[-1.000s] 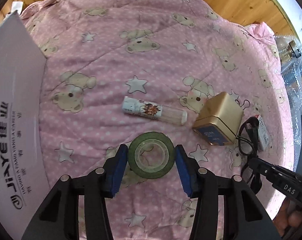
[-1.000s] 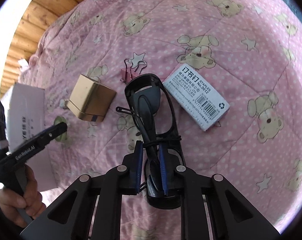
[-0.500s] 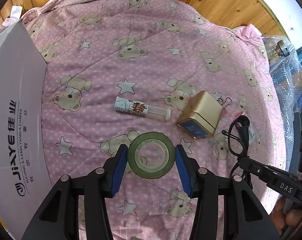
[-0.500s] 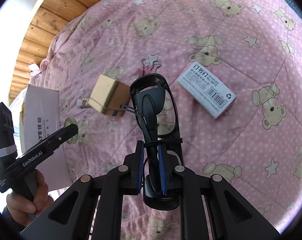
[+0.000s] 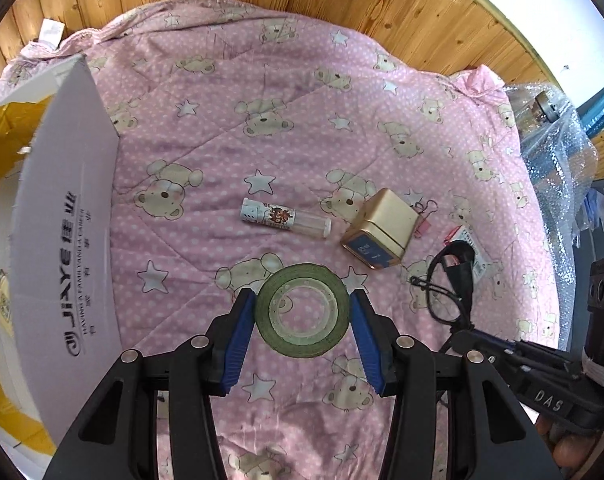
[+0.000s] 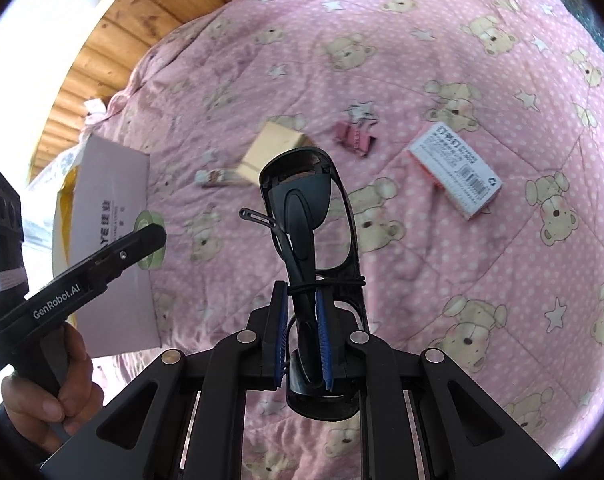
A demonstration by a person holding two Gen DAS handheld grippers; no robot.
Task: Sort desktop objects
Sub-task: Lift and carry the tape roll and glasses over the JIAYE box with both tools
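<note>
Pink teddy-bear quilt (image 5: 222, 184) is covering the surface, wood panelling behind.

Left wrist view: the left gripper (image 5: 303, 312) is carrying a green tape roll (image 5: 303, 310) flat between its blue pads (image 5: 238, 332), jaws spread to the roll's width and pinching both sides, roll dead centre between the tips. Open white carton (image 5: 66, 208) is sitting at 9 o'clock, its inside mostly out of view. Lying unsorted: glue stick (image 5: 286, 222) at 12 o'clock of the roll, gold tin (image 5: 378, 230) at 1 o'clock, pink binder clip (image 5: 422, 224) just beside the tin. Right gripper is showing at 4 o'clock with black glasses (image 5: 450, 284).

Right wrist view: the right gripper (image 6: 302, 336) is gripping folded black glasses, jaws narrow on the temples, lens frame sticking out past the tips toward 12 o'clock. Staples box (image 6: 456, 172) is lying at 2 o'clock, binder clip at 1 o'clock, tin at 11 o'clock, carton at 9 o'clock.

Judging progress: two items are in hand, four are left on the quilt, nothing visibly in the carton.
</note>
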